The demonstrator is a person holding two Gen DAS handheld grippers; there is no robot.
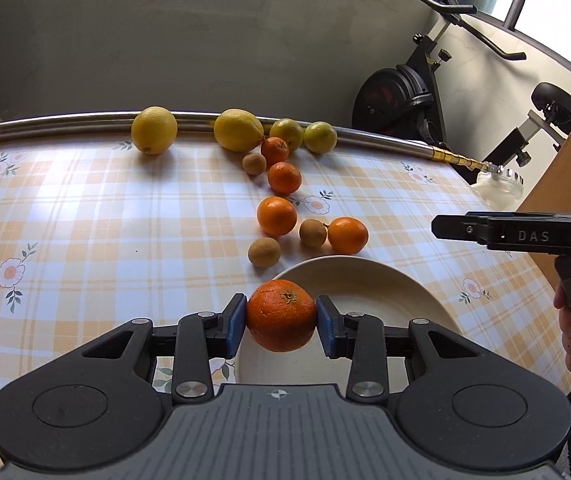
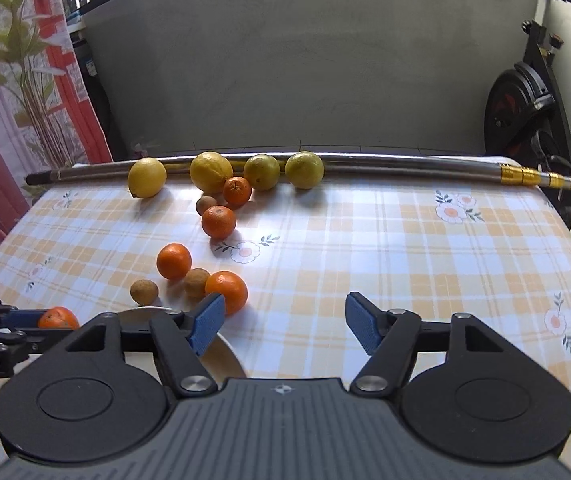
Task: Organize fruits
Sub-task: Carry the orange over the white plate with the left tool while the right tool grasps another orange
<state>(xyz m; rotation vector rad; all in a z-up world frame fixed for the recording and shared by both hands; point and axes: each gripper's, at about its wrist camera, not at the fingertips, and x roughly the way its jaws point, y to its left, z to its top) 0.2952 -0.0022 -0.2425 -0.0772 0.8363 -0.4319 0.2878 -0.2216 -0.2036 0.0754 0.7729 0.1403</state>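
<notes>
My left gripper (image 1: 281, 316) is shut on an orange (image 1: 281, 316) and holds it over the near left rim of a cream plate (image 1: 369, 296). The same held orange (image 2: 58, 318) shows at the left edge of the right wrist view. My right gripper (image 2: 283, 322) is open and empty above the tablecloth, right of the plate (image 2: 221, 354); its body (image 1: 525, 234) shows at the right of the left wrist view. Several small oranges, such as one beside the plate (image 1: 347, 235) (image 2: 227, 291), several brown round fruits (image 1: 264, 252) and several lemons (image 1: 154, 130) (image 2: 147, 178) lie on the table.
A metal pole (image 2: 405, 164) lies along the table's far edge behind the lemons. The table has a checked floral cloth (image 2: 405, 260). An exercise bike (image 1: 425, 92) stands beyond the far right corner. A grey wall is behind the table.
</notes>
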